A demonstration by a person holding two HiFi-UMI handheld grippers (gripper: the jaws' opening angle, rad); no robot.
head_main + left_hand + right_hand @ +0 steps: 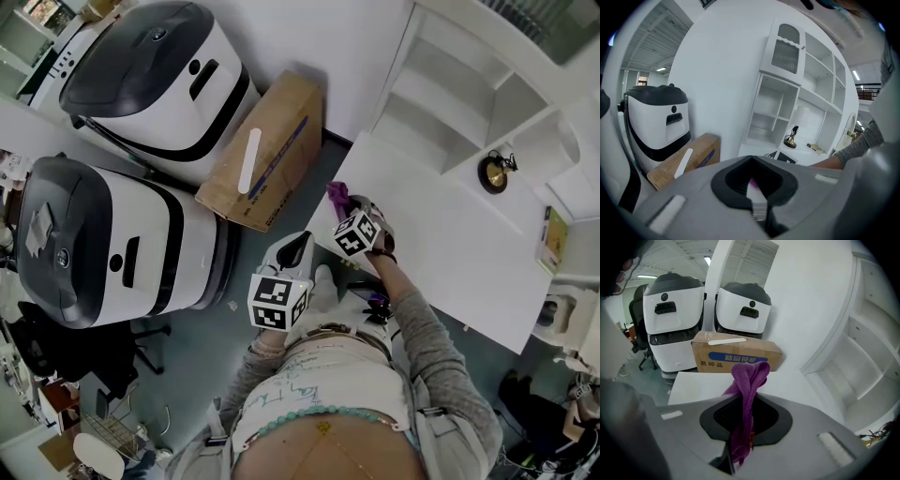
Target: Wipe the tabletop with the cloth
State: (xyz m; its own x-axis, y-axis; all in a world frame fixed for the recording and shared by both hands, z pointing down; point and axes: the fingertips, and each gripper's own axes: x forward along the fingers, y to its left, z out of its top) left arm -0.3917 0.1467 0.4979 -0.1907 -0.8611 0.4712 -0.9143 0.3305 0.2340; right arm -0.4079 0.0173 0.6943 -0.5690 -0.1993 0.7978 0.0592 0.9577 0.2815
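Note:
A purple cloth is pinched in my right gripper, and its free end stands bunched above the jaws. In the head view the right gripper holds the purple cloth over the near left corner of the white tabletop. I cannot tell whether the cloth touches the surface. My left gripper hangs off the table's left edge over the floor, jaws together with nothing in them. In the left gripper view, the left gripper shows only a thin pale sliver between its jaws.
A cardboard box with a white strip on top lies on the floor left of the table. Two big white-and-black machines stand beyond it. White shelves back the table, with a small gold ornament and a book.

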